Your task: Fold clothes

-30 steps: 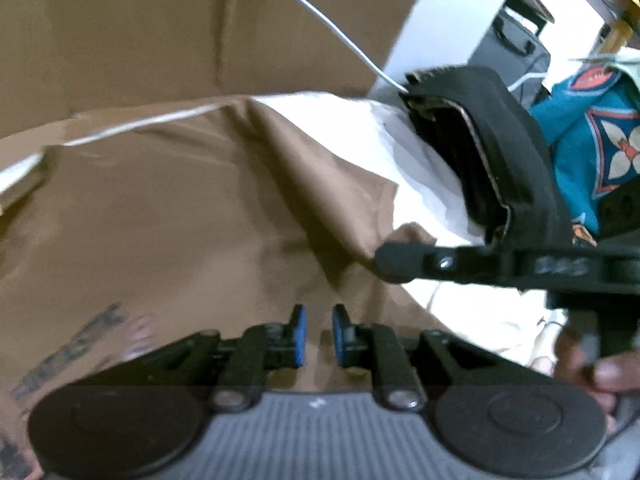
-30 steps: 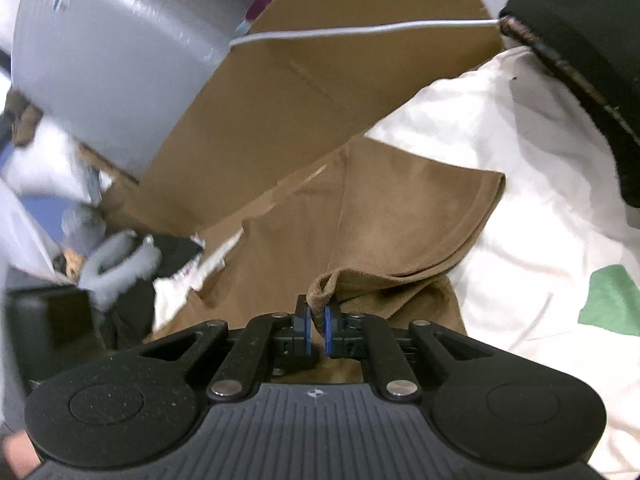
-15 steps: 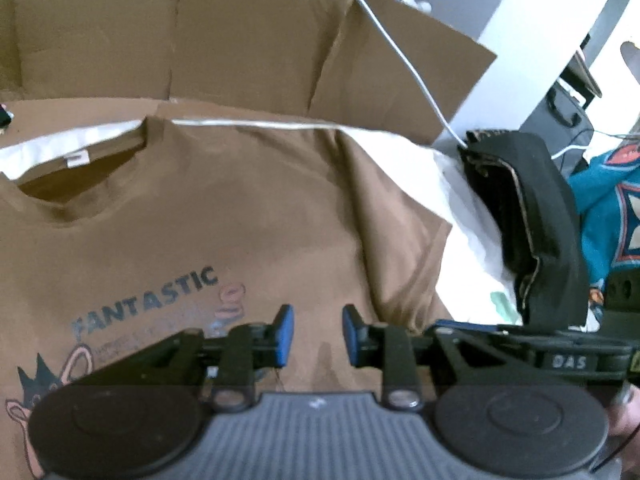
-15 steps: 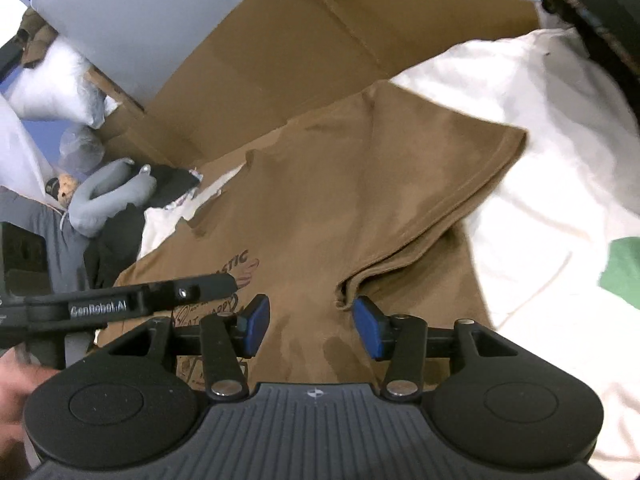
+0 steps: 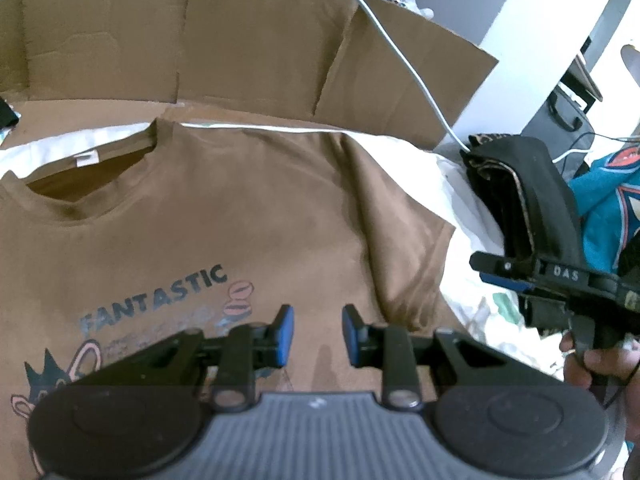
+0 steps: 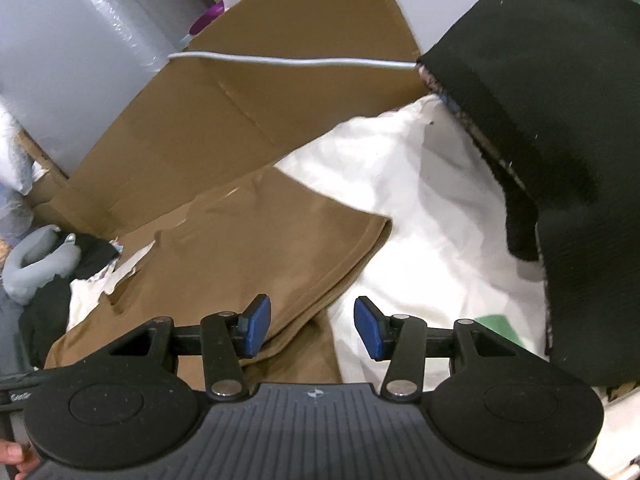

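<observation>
Both grippers hang empty with jaws parted: the left gripper has just been opening above the printed chest of the brown T-shirt, nothing between its pads; the right gripper has just released above the sleeve hem. Spread face-up on the white sheet, backed by cardboard, the shirt looks light and limp; pinch hems or shoulder seams.

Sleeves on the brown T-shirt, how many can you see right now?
1. The brown T-shirt's sleeve lies flat on the white sheet, toward the folded black garment. The other sleeve is cut off by the frame edge.
</observation>
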`<state>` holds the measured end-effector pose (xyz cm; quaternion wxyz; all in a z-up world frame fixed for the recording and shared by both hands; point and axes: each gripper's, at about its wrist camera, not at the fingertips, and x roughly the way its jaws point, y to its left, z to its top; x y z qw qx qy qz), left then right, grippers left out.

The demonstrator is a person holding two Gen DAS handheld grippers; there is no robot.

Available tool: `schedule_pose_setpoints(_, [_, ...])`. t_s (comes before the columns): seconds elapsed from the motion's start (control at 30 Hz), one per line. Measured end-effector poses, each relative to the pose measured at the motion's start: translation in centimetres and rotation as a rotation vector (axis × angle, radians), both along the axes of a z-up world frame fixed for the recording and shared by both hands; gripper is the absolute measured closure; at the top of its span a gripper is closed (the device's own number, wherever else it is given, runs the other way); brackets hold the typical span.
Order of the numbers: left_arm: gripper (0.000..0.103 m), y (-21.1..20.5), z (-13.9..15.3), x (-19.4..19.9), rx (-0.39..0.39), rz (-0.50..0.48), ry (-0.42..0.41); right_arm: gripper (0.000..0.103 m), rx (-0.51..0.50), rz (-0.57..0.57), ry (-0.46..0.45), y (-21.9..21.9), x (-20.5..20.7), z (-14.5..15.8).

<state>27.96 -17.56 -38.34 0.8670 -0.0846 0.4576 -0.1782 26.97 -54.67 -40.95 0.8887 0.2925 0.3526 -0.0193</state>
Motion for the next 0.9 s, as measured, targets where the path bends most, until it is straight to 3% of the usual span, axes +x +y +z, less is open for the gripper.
schedule_pose_setpoints(0.2, [0.075, 0.3, -0.2, -0.4, 0.004, -0.003, -0.048, 0.050, -0.014, -0.068, 0.031, -1.4, 2.0, -1.3])
schedule_pose_setpoints(0.3, [0.075, 0.8, -1.0, -0.2, 0.003, 0.022, -0.031, 0.051, -0.039, -0.072, 0.046, -1.6, 3.0, -1.9])
schedule_pose_setpoints(0.33, [0.076, 1.0, -1.2, -0.1, 0.008, 0.031, -0.021, 0.056, -0.032, -0.088, 0.046, -1.8, 3.2, -2.0])
schedule_pose_setpoints(0.6, [0.075, 2.6, -2.3, -0.2, 0.008, 0.068, 0.009, 0.056, 0.027, -0.249, 0.037, -2.5, 4.6, -3.0])
schedule_pose_setpoints(0.9, [0.075, 3.3, -2.6, 0.3, -0.008, 0.070, -0.003, 0.056, 0.135, -0.266, 0.028, -2.9, 5.9, -4.9])
